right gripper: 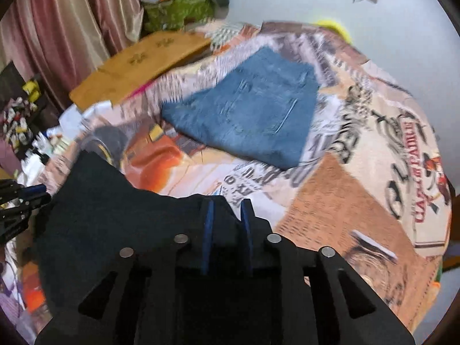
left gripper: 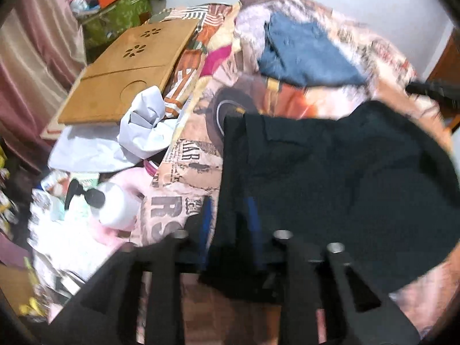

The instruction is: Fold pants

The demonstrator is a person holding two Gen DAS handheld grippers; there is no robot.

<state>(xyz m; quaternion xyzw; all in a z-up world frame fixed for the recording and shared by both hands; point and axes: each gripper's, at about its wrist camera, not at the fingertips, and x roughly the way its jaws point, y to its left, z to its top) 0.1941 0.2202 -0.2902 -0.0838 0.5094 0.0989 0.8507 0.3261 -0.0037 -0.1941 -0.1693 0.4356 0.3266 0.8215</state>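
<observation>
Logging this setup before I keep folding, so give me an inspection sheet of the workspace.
Surface: bed with printed bedspread.
Job's things: black pants held up at both ends; folded blue jeans lying flat behind.
Clutter: wooden lap tray, white cloth, white pump bottle.
Grippers: left tool and right tool each pinch the black fabric.
Cables: nothing seen.
Surroundings: pink curtain, green bag, white wall.

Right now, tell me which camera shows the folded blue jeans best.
The right wrist view: the folded blue jeans lie whole and unobstructed on the patterned bedspread. The left wrist view shows them smaller and blurrier.
</observation>
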